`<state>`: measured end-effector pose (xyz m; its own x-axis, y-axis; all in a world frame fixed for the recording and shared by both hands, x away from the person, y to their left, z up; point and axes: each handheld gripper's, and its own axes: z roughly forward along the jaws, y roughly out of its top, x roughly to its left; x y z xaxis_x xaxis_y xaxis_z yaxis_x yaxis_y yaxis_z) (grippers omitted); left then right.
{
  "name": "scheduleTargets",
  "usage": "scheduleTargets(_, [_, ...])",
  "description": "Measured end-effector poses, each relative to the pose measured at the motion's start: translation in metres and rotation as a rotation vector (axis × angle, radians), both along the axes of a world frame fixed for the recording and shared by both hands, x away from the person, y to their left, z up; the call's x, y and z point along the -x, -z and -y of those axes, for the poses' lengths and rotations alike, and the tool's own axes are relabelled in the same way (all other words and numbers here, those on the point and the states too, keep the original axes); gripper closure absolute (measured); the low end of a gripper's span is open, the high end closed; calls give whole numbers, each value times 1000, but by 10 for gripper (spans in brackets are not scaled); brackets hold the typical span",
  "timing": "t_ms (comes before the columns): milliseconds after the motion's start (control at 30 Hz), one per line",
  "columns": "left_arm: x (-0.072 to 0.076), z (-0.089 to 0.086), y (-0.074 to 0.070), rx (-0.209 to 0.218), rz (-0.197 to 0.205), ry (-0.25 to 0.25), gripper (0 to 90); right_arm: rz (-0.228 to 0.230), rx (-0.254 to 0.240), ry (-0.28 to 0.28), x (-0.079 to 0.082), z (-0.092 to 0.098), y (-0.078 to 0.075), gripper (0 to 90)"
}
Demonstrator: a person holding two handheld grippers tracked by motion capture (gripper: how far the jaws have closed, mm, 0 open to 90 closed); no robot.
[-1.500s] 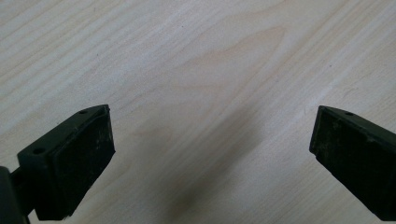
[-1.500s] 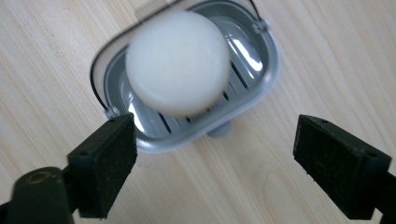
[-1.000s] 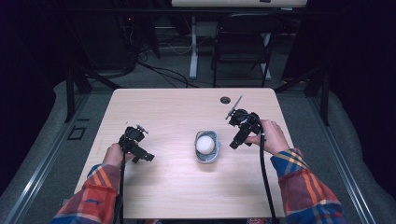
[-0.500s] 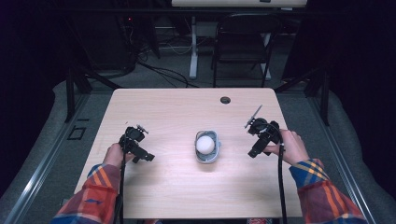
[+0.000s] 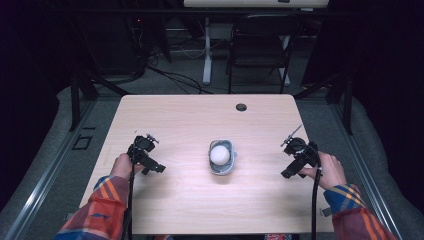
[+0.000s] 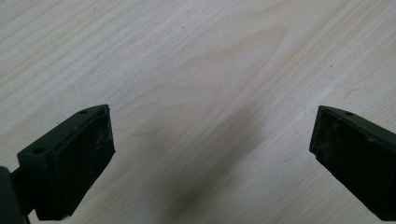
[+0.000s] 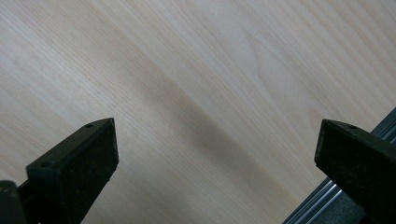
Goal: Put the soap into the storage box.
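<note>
High view: white ball (image 5: pixel 219 154) sits in grey bowl (image 5: pixel 221 157) at table (image 5: pixel 200 115) centre; left gripper (image 5: pixel 145 156) and right gripper (image 5: pixel 299 159) flank bowl, well apart, jaws wide, empty

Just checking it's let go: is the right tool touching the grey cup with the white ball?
Apart. The high view shows the right tool near the table's right edge, with bare wood between it and the cup.

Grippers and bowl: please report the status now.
Left gripper open, empty. Right gripper open, empty, near table's right edge. White ball sits in grey bowl, mid-table. Nothing in the way.
</note>
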<state>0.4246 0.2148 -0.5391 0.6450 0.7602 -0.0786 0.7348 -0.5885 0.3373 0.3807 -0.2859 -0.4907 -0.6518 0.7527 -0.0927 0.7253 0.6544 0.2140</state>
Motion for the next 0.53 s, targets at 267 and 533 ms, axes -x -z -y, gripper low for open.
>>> scheduleTargets(267, [0, 1, 0, 1, 6, 2, 0, -3, 7, 51, 12, 16, 24, 0])
scheduleTargets(533, [1, 1, -2, 0, 29, -10, 0, -1, 54, 59, 10, 23, 31, 0])
